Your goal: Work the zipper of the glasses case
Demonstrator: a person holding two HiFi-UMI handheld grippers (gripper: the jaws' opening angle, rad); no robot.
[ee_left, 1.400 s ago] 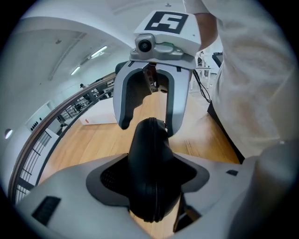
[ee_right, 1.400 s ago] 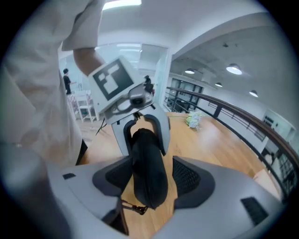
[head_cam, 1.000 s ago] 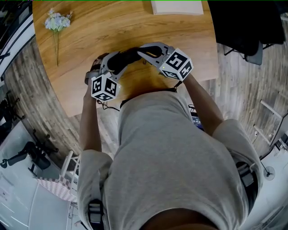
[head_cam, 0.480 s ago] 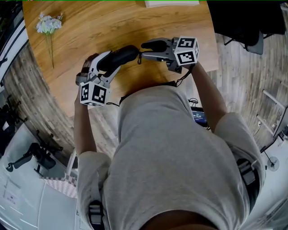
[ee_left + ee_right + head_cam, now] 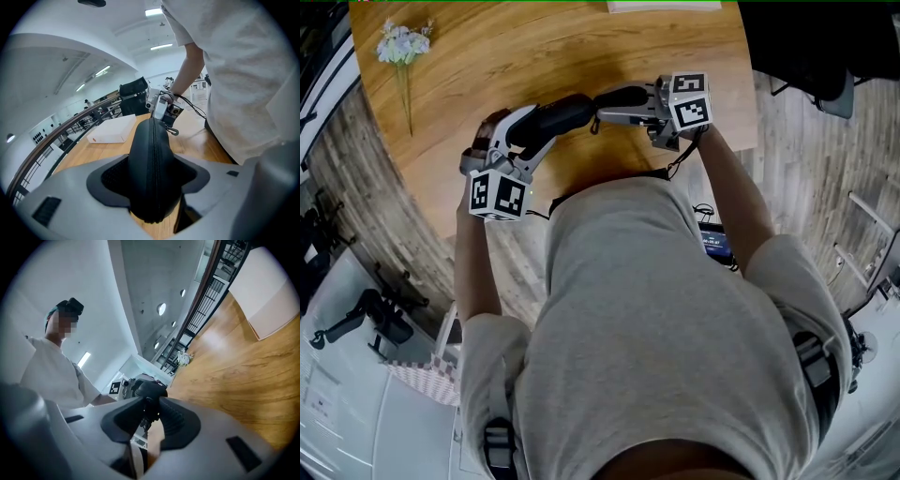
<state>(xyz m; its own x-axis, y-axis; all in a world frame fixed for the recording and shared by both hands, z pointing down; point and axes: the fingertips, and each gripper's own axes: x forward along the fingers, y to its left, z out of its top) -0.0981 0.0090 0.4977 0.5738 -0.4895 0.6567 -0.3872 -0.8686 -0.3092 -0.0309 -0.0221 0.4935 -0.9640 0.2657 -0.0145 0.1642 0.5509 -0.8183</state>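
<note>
A black glasses case (image 5: 555,116) hangs above the wooden table (image 5: 487,66), and my left gripper (image 5: 534,127) is shut across its middle. In the left gripper view the case (image 5: 151,159) fills the gap between the pads (image 5: 110,177), zipper seam upward, a small clip (image 5: 172,131) dangling at its far end. My right gripper (image 5: 602,105) comes in level at that far end. In the right gripper view its jaws (image 5: 149,401) have just been closing, and the dark zipper pull (image 5: 148,412) sits pinched between the pads, the case end (image 5: 149,389) just beyond.
A white box (image 5: 664,6) lies at the table's far edge, also the white box (image 5: 110,131) in the left gripper view. A small bunch of flowers (image 5: 403,45) lies far left. The table's near edge runs just under both grippers, against my torso.
The right gripper has rolled over and shifted right, its marker cube now up. The left gripper with the case has moved slightly left and up. Little differs since half a second ago.
</note>
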